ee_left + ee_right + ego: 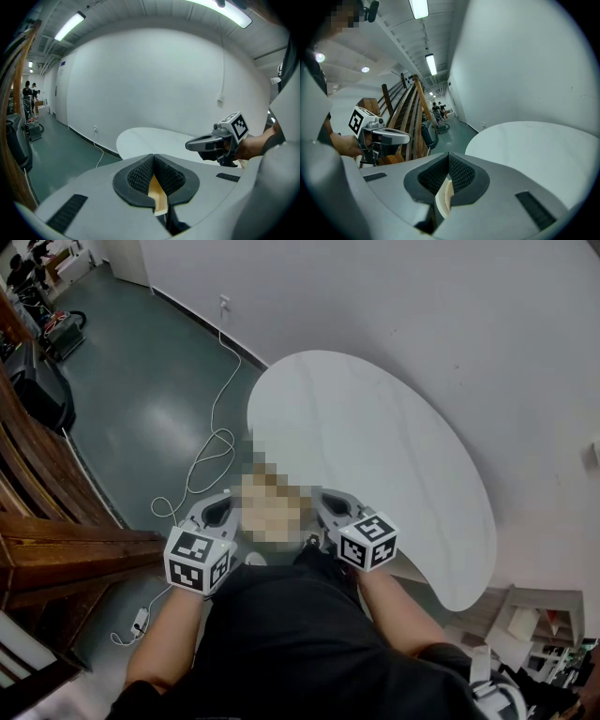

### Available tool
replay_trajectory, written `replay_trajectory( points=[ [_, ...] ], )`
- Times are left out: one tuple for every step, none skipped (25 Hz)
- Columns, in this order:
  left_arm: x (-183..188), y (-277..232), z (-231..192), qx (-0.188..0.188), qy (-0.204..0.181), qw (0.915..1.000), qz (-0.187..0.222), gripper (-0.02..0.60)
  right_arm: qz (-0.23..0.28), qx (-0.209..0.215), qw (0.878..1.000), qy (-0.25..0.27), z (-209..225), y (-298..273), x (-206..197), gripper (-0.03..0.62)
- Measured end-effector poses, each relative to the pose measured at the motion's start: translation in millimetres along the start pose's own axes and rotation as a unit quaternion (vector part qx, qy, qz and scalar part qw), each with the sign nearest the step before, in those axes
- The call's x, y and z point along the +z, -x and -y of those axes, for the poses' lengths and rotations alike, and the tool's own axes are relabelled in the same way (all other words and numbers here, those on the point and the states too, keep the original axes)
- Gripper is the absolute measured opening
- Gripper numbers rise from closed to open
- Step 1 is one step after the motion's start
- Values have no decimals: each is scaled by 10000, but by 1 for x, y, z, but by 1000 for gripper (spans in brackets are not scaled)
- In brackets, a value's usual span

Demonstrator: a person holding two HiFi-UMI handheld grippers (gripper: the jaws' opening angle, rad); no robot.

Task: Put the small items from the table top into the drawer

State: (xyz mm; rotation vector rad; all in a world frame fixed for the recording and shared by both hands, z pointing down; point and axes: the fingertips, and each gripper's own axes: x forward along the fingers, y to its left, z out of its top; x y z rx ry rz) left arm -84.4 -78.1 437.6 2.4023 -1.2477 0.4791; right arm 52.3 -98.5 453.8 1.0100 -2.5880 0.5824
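Left gripper [217, 513] and right gripper [334, 508] hover near the chest, jaws together, holding nothing; the white counter [403, 427] shows no small items; probably best to look around before reaching.

White cable [215, 409] on green floor [141, 399], wall outlet [225, 303] above, wooden stairs [66, 554] at left
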Motion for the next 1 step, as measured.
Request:
replay_trajectory(
  points=[
    [0,0,0,0,0,10000,2,15,0,1,10000,2,0,0,0,8]
  ],
)
